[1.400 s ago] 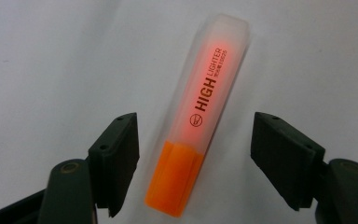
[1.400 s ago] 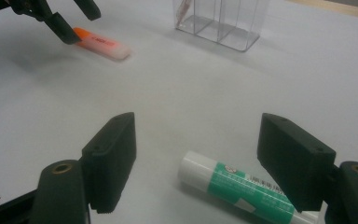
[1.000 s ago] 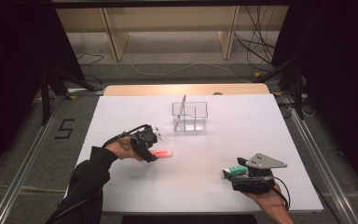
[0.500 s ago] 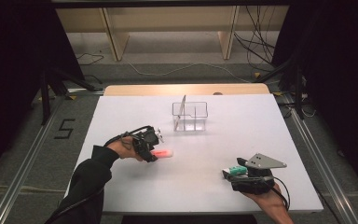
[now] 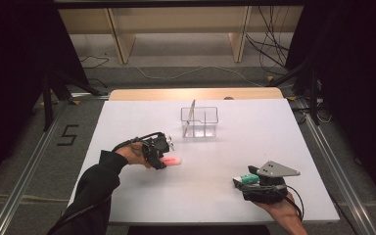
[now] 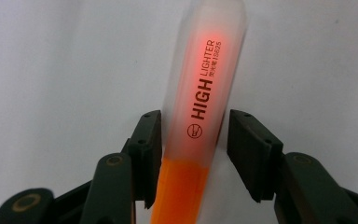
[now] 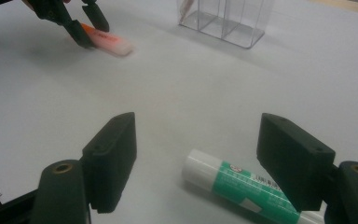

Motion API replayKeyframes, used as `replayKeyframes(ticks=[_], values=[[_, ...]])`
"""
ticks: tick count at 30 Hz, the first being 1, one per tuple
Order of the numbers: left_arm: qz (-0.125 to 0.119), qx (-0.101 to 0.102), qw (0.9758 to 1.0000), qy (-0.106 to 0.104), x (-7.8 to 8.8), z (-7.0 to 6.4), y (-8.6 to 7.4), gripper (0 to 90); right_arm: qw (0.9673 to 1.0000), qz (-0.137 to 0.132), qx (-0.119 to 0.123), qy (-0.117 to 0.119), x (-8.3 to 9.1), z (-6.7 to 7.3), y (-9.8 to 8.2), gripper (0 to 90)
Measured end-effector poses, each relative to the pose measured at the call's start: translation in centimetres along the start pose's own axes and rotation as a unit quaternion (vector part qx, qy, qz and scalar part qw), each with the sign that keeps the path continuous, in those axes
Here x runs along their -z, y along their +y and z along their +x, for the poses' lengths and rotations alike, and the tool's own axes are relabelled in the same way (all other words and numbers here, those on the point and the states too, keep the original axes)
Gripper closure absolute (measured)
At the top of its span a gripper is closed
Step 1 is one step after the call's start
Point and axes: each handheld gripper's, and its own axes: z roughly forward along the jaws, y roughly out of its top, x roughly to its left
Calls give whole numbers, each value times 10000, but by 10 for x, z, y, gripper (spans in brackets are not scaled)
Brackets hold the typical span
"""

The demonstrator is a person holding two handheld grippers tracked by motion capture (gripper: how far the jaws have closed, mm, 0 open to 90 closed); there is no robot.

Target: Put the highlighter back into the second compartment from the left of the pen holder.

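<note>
On the one white table lie one orange highlighter left of centre, one green-and-white glue stick at lower right, and one clear box with three compartments at upper centre. Two grippers are counted: the left gripper and the right gripper.

Grey carpet floor, wooden shelving behind, dark curtains at sides

White table — highlighter, glue stick, clear organizer.
</note>
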Motion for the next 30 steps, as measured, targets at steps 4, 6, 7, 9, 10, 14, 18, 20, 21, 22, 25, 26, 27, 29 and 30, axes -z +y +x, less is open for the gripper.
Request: replayKeyframes(ticks=[4, 6, 7, 9, 10, 14, 18, 20, 21, 22, 25, 26, 27, 29, 30], values=[[48, -64, 10000, -43, 0, 2, 1, 557, 10000, 4, 24, 7, 0, 0, 0, 294], [76, -89, 9999, -63, 0, 2, 2, 564, 10000, 3, 23, 13, 0, 0, 0, 294], [96, -117, 9999, -84, 0, 2, 2, 567, 10000, 1, 24, 12, 0, 0, 0, 293], [137, -155, 9997, -96, 0, 3, 3, 570, 10000, 4, 23, 4, 0, 0, 0, 293], [147, -160, 9997, -99, 0, 3, 3, 574, 10000, 4, 20, 6, 0, 0, 0, 294], [190, -259, 9994, -123, 0, 2, 4, 619, 10000, 4, 26, 6, 0, 0, 0, 293], [233, -337, 9991, -82, 0, 0, 6, 650, 10000, 21, 26, -7, 0, 0, 0, 294], [219, -323, 9992, -103, 1, -1, 6, 655, 10000, 7, 27, -2, 0, 0, 0, 293], [206, -318, 9992, -138, 0, 0, 5, 657, 10000, 5, 31, -2, 0, 0, 0, 293], [205, -311, 9992, -158, 0, 0, 5, 658, 10000, 5, 31, -3, 0, 0, 0, 294], [234, -235, 9992, -222, 1, 2, 5, 659, 10000, -6, 27, -9, 0, 0, 0, 294], [243, -219, 9992, -246, 1, 2, 5, 660, 10000, -3, 35, -16, 1, 0, 0, 294], [208, -131, 9993, -281, 2, 1, 5, 660, 10000, -3, 36, -19, 1, 0, 0, 293], [210, -87, 9992, -330, 4, 0, 6, 660, 10000, -20, 33, -11, 1, 1, 0, 294], [163, -7, 9993, -338, 5, -1, 6, 660, 10000, -19, 49, -18, 0, 1, 0, 293]])
